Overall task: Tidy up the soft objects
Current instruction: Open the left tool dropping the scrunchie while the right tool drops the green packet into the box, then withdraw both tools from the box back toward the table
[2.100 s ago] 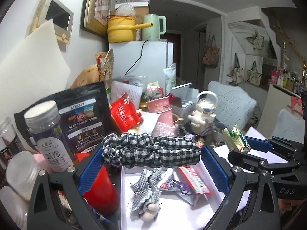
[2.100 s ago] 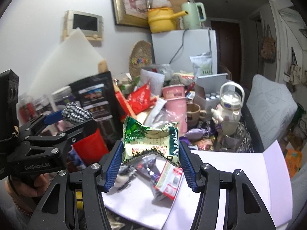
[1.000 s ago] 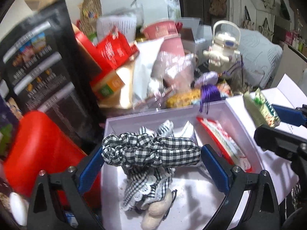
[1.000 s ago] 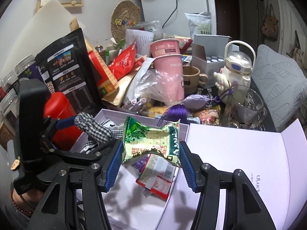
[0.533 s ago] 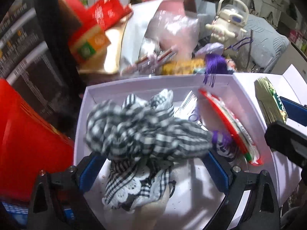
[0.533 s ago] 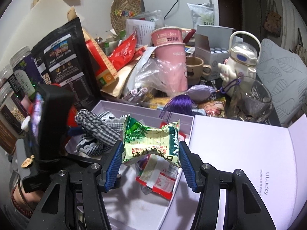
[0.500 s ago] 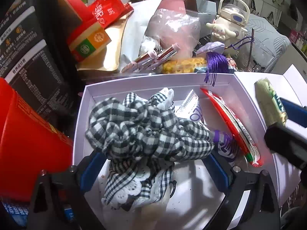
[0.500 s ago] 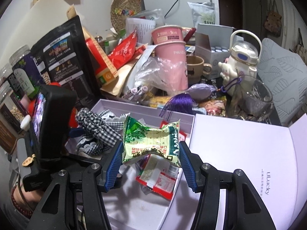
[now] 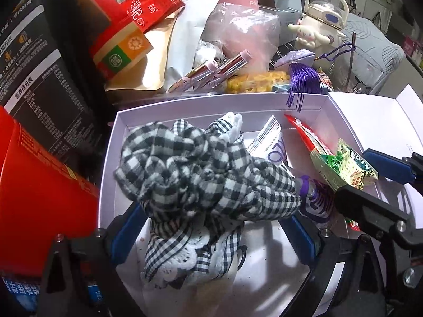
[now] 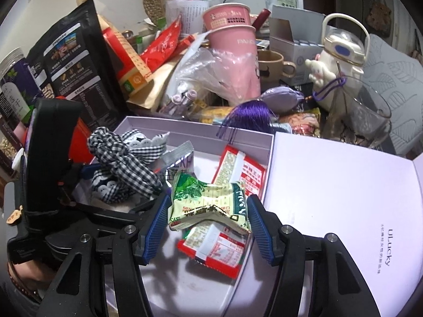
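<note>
- The step in hand looks like the drop-off: both claws sit low over the open white cardboard box [image 9: 116,142] with their soft loads, ready to let go.
- The left claw [image 9: 211,227] has its blue pads spread wide, and the black-and-white checked fabric scrunchie [image 9: 201,174] bulges between them. It rests on a checked cloth doll [image 9: 190,253] already in the box; whether the pads press on it cannot be told.
- The right claw [image 10: 208,216] has just been opening. The crumpled green-and-white foil snack packet [image 10: 208,206] sits between its blue pads with a small gap on either side, sagging onto a red-and-white sachet [image 10: 232,182] on the box floor, at the box's right side.
- Judging from this, the next move calls for opening both claws fully and lifting straight up, so that cloth or foil does not catch on a pad and get dragged out.
- The hinged white box lid [image 10: 343,198] lies open flat to the right of the box.
- The counter is crowded behind the box: a pink paper cup [image 10: 232,50], a black printed pouch [image 10: 74,60], a purple tassel [image 10: 251,116], a cream character kettle [image 10: 341,52], and a red container [image 9: 37,206] at the left.
- The room beyond is dim, with a grey quilted cushion [image 10: 391,84] at the right.
</note>
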`<state>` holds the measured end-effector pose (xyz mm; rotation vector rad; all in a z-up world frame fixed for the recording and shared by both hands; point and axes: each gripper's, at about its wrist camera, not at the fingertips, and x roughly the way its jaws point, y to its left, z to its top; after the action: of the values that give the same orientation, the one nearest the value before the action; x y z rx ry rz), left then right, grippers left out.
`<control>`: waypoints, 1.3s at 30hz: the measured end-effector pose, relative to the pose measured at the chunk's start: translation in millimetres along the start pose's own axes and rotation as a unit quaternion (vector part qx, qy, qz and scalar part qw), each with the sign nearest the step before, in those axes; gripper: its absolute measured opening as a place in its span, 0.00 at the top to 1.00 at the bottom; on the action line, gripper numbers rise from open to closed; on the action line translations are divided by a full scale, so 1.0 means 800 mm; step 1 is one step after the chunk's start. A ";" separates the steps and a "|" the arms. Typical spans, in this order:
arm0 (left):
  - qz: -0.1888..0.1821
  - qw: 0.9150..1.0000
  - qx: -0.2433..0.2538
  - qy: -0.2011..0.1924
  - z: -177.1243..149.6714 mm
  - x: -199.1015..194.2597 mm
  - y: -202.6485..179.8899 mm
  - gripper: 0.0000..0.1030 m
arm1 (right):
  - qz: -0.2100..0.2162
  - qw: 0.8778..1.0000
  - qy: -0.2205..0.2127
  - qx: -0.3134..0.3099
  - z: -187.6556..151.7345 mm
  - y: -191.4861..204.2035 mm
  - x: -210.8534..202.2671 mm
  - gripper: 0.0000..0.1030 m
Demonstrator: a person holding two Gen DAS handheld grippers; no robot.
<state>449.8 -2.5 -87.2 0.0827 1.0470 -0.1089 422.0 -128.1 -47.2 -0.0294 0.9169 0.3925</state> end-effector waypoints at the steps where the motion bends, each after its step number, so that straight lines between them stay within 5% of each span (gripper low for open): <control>1: 0.000 1.000 -0.001 0.000 0.001 0.000 0.001 0.04 | 0.001 1.000 0.001 0.001 0.000 -0.001 0.001 0.41; 15: 0.046 0.997 0.014 -0.066 -0.005 -0.069 -0.002 0.04 | 0.006 1.000 -0.013 0.011 0.004 -0.006 -0.030 0.29; 39: 0.031 0.984 0.016 -0.173 -0.035 -0.209 -0.023 0.04 | 0.007 0.994 -0.111 -0.001 -0.005 0.006 -0.159 0.28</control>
<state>340.9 -8.9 43.5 0.1208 0.6948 -0.0792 348.2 -164.9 49.6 0.0193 0.6976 0.4016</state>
